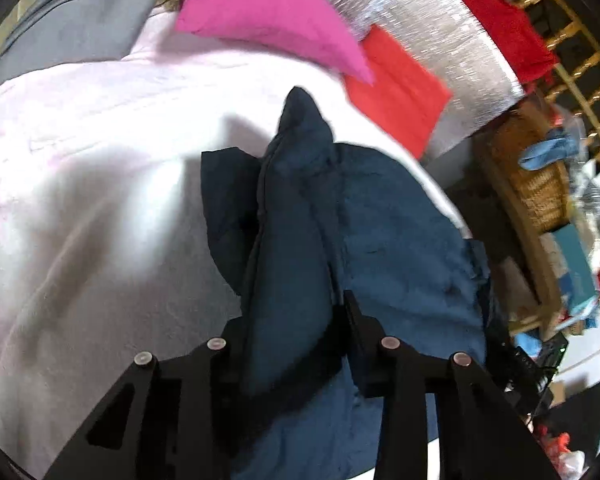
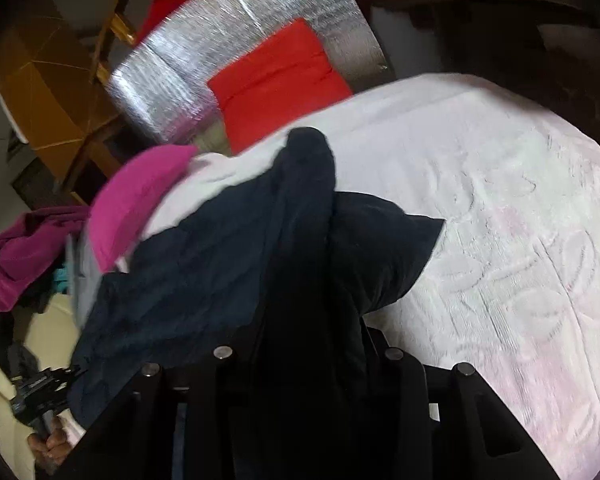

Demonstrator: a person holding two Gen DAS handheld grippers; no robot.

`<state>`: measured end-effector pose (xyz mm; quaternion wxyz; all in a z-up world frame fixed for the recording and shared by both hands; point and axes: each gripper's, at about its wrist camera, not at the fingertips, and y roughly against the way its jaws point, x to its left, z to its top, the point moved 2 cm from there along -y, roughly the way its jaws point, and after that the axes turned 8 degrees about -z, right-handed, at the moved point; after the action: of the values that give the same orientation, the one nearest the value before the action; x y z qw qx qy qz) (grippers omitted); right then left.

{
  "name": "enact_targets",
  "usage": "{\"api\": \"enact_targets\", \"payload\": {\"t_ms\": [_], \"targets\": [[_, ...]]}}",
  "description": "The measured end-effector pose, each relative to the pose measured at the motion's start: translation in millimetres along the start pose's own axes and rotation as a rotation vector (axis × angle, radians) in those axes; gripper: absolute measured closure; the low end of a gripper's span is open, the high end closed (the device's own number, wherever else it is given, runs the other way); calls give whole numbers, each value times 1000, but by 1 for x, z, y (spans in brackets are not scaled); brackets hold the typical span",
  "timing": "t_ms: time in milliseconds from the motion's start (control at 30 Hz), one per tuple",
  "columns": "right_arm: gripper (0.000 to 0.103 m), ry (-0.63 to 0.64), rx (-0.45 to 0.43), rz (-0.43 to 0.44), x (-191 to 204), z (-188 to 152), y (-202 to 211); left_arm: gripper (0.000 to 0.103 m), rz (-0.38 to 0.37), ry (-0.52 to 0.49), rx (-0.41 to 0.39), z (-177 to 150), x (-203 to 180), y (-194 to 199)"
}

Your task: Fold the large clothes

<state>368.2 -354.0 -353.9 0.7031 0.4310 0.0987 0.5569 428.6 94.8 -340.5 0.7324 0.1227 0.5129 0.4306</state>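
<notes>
A dark navy-blue garment [image 1: 380,232] lies bunched on a bed with a white embossed bedspread [image 1: 100,200]. My left gripper [image 1: 296,320] is shut on a thick fold of it, which rises between the fingers. In the right wrist view the same garment [image 2: 220,264] drapes over my right gripper [image 2: 308,344], which is shut on a dark fold; its fingertips are mostly hidden by cloth. The white bedspread [image 2: 500,240] spreads to the right. The left gripper [image 2: 40,392] shows at the lower left edge, held by a hand.
A magenta cloth [image 1: 260,12] and a folded red cloth [image 1: 400,84] lie at the far side, by a silver foil mat [image 1: 440,32]. A grey garment [image 1: 72,20] lies far left. A wicker basket [image 1: 540,184] and clutter stand right. More magenta clothes [image 2: 16,264] pile left.
</notes>
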Motion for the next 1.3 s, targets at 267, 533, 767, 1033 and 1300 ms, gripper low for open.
{"api": "enact_targets", "payload": {"t_ms": [267, 533, 767, 1033, 1300], "targets": [[53, -101, 49, -43, -10, -3, 16, 37, 84, 75, 6, -8, 5, 11], [27, -206, -6, 113, -31, -26, 100, 27, 119, 111, -85, -61, 4, 70], [27, -326, 217, 246, -5, -76, 62, 25, -33, 355, 2, -86, 23, 49], [26, -495, 239, 167, -2, -72, -2, 25, -111, 446, -36, -64, 24, 18], [60, -303, 66, 146, 30, -47, 24, 59, -50, 270, -132, -40, -2, 25]]}}
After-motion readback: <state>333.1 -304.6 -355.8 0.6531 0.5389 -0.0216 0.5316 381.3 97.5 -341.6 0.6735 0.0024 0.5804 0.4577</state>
